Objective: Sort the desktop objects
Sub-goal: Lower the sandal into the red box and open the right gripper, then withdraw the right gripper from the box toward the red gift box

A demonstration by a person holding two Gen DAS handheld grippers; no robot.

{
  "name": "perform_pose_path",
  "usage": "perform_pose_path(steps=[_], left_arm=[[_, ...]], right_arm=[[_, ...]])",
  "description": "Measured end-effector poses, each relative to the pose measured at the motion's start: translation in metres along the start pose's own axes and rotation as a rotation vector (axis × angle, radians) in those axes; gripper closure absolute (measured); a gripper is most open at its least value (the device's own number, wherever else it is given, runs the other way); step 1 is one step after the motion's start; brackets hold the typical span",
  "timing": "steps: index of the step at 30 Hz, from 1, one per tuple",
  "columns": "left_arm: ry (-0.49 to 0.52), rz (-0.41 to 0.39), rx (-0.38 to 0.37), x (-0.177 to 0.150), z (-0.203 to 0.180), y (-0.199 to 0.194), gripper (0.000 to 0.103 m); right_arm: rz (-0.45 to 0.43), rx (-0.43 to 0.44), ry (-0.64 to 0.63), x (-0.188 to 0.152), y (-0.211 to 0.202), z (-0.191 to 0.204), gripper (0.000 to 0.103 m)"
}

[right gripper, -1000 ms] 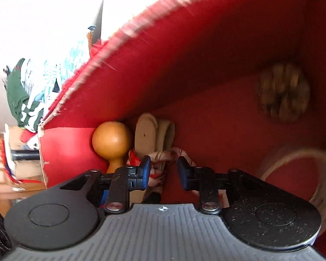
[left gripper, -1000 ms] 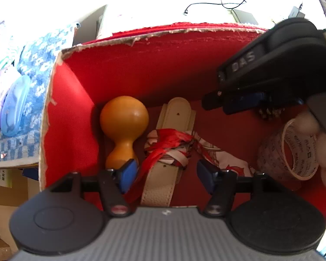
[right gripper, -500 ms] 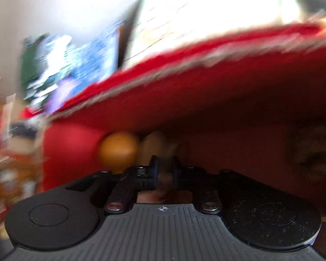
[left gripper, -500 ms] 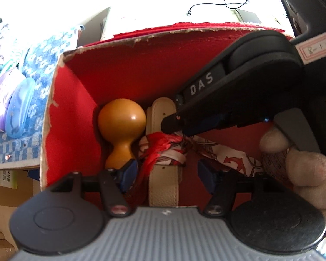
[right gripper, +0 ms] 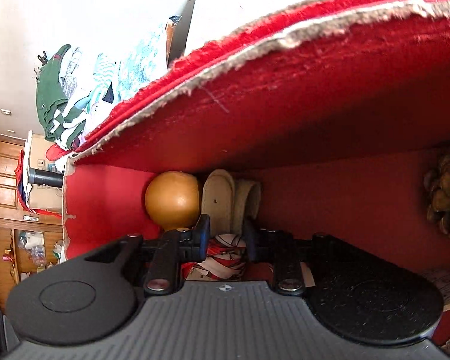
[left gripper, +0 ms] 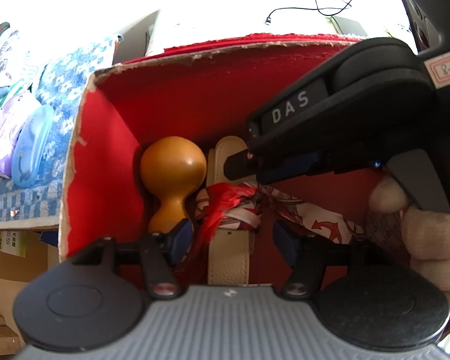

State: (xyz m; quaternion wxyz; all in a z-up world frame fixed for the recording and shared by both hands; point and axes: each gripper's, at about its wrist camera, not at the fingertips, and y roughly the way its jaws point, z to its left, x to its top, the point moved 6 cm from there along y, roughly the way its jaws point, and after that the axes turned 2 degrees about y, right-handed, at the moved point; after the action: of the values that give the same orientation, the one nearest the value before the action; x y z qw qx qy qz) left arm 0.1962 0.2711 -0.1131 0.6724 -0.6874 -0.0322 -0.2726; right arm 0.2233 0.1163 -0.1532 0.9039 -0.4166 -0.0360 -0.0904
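left gripper (left gripper: 232,237) fingers spread wide; right gripper (right gripper: 226,237) fingers part-open, reaching across in front of the left

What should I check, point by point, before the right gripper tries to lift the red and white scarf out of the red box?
1. Right gripper straddles the scarf: ok; the knot lies between its fingers.
2. Jaws shut on the cloth: not ok; a gap remains on both sides.
3. Scarf free of the beige belt: not ok; it is wrapped around the belt.
4. Wooden gourd clear of the grasp: cannot tell; it sits close beside the left finger.
5. Left gripper out of the way: not ok; open, it hangs over the same knot.
6. Red box wall leaves room above: cannot tell.
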Motion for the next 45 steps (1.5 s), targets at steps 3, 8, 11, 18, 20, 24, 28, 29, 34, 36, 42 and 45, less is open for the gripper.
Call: perform_pose_path(steps=[3,8,11,18,20,24,28,29,34,36,42,45], left_arm=[[0.001,-0.001,0.004,0.000,0.000,0.000,0.036],[-0.003,-0.007,0.014,0.001,0.001,0.003,0.037],[0.003,-0.012,0.032,0.001,0.000,0.002,0.038],[0.001,-0.025,0.065,0.003,-0.003,0.003,0.040],[-0.003,-0.029,0.075,0.004,-0.003,0.003,0.040],[-0.004,-0.033,0.088,0.005,-0.004,0.003,0.040],[-0.002,-0.034,0.092,0.006,-0.004,0.003,0.041],[0.000,-0.034,0.094,0.006,-0.004,0.003,0.041],[0.012,-0.033,0.108,0.008,-0.006,0.004,0.041],[0.017,-0.044,0.105,0.010,-0.006,0.003,0.041],[0.015,-0.174,0.085,0.008,-0.006,-0.018,0.038],[-0.024,-0.259,0.057,0.007,-0.004,-0.048,0.035]], right_arm=[[-0.017,0.006,-0.015,0.010,-0.010,0.001,0.071],[-0.032,0.009,-0.011,0.008,-0.015,-0.005,0.071],[-0.046,0.014,-0.017,0.008,-0.018,-0.006,0.071],[-0.086,0.026,-0.022,0.008,-0.016,-0.004,0.071],[-0.097,0.026,-0.015,0.009,-0.014,-0.004,0.071],[-0.116,0.025,-0.009,0.018,0.003,0.010,0.071],[-0.130,0.024,-0.017,0.026,0.002,0.021,0.071],[-0.134,0.024,-0.019,0.026,0.001,0.021,0.071],[-0.170,0.016,-0.025,0.028,0.006,0.031,0.071],[-0.211,-0.005,-0.032,0.029,-0.002,0.031,0.071],[-0.341,0.050,-0.059,0.015,-0.054,0.037,0.071],[-0.463,0.060,-0.144,-0.003,-0.091,0.045,0.071]])
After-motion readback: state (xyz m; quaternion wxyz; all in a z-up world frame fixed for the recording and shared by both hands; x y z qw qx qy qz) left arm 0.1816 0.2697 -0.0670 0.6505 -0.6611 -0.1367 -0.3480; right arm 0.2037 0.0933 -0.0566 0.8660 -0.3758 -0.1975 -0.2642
